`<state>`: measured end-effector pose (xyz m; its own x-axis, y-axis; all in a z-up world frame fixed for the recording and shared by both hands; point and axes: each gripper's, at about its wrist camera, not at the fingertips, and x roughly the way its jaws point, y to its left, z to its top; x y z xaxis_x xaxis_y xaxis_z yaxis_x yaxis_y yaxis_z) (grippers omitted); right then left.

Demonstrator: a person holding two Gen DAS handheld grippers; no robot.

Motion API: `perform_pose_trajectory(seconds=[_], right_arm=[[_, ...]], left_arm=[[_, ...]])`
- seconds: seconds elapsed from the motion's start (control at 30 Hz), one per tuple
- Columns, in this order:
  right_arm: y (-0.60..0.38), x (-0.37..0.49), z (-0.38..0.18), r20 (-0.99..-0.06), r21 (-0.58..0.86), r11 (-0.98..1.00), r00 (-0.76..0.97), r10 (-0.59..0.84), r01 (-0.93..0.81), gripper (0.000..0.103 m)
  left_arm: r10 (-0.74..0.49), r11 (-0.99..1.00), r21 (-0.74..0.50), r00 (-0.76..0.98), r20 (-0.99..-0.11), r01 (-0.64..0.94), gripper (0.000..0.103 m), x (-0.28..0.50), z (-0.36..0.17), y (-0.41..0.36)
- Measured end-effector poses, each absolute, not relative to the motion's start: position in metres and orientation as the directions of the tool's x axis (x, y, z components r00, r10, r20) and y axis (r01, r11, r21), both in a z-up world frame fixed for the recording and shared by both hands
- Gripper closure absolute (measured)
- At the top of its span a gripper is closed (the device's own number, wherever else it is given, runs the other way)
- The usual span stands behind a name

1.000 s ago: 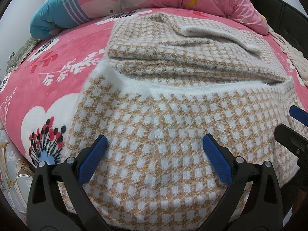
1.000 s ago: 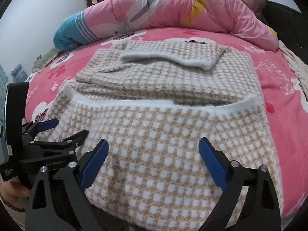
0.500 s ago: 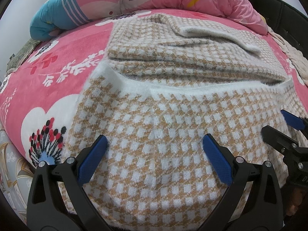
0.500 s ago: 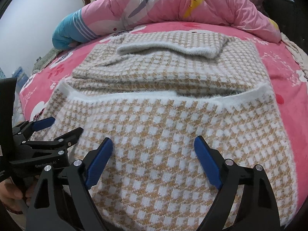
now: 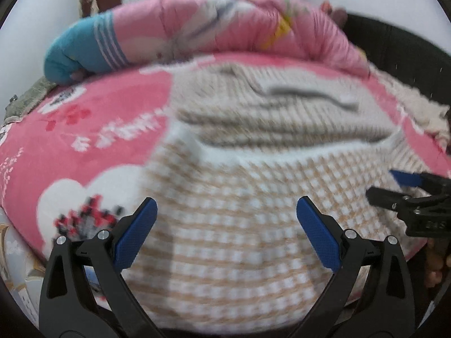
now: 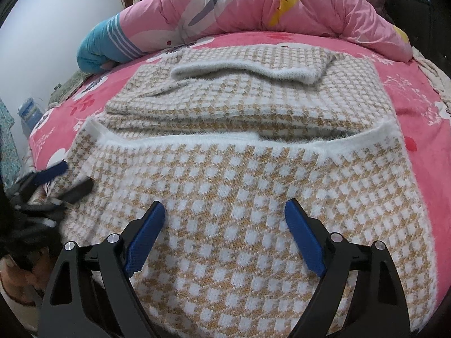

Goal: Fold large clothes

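Here both hand-held grippers, left [image 5: 225, 219] and right [image 6: 225, 222], gape empty above the sweater [image 6: 239, 197] on the pink bedspread [image 6: 422, 112].

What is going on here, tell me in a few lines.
A person holding two grippers is folding a tan-and-white checked sweater spread on a pink bedspread. Its far part is already folded into a stack, with a sleeve lying across it. The left gripper and the right gripper are both open over the near part of the sweater, gripping nothing. A pink quilt is bunched at the far end.
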<state>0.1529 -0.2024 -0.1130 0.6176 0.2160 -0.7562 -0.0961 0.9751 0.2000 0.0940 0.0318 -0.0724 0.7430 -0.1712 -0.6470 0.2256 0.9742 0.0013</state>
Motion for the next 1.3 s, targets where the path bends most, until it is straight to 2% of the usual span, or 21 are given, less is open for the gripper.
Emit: perform_pose_trajectory(seconds=[0.1, 0.17, 0.2, 0.23, 0.43, 0.53, 0.7, 0.87, 1.03, 1.2, 1.3], right_arm=[[-0.203, 0.154, -0.113, -0.757, 0.199, 0.975, 0.616, 0.217, -0.099, 0.016], [-0.203, 0.154, -0.113, -0.757, 0.199, 0.975, 0.616, 0.217, -0.099, 0.016], [-0.202, 0.154, -0.113, -0.757, 0.199, 0.975, 0.616, 0.218, -0.100, 0.016], [-0.202, 0.154, -0.113, -0.758, 0.200, 0.975, 0.615, 0.218, -0.100, 0.016], [-0.202, 0.156, -0.113, -0.759, 0.199, 0.975, 0.613, 0.218, -0.101, 0.016], [-0.202, 0.156, -0.113, -0.758, 0.198, 0.975, 0.615, 0.217, -0.100, 0.016], [-0.202, 0.156, -0.113, -0.760, 0.194, 0.976, 0.614, 0.214, -0.099, 0.016], [-0.202, 0.157, -0.113, -0.760, 0.193, 0.976, 0.615, 0.212, -0.098, 0.016], [-0.202, 0.157, -0.113, -0.758, 0.193, 0.976, 0.616, 0.213, -0.100, 0.016], [-0.201, 0.156, -0.114, -0.756, 0.194, 0.976, 0.619, 0.213, -0.099, 0.016], [-0.201, 0.155, -0.114, -0.755, 0.193, 0.976, 0.620, 0.212, -0.098, 0.016]], left_arm=[[-0.181, 0.977, -0.030, 0.745, -0.642, 0.212, 0.008, 0.102, -0.070, 0.053], [-0.197, 0.976, -0.057, 0.740, -0.643, 0.211, 0.018, 0.110, -0.073, 0.066], [-0.214, 0.973, -0.080, 0.727, -0.653, 0.215, 0.029, 0.114, -0.076, 0.071], [-0.232, 0.970, -0.101, 0.715, -0.660, 0.221, 0.034, 0.121, -0.079, 0.076], [-0.277, 0.958, -0.129, 0.705, -0.653, 0.256, 0.055, 0.136, -0.084, 0.090], [-0.338, 0.937, -0.157, 0.702, -0.627, 0.310, 0.055, 0.134, -0.078, 0.091], [-0.353, 0.929, -0.162, 0.666, -0.657, 0.333, 0.056, 0.155, -0.080, 0.085], [-0.458, 0.884, -0.267, 0.593, -0.663, 0.384, 0.057, 0.185, -0.080, 0.084], [-0.510, 0.852, -0.312, 0.531, -0.677, 0.420, 0.057, 0.181, -0.080, 0.083], [-0.439, 0.892, -0.296, 0.500, -0.747, 0.342, 0.057, 0.174, -0.091, 0.090], [-0.410, 0.905, -0.265, 0.517, -0.751, 0.334, 0.058, 0.168, -0.093, 0.085]])
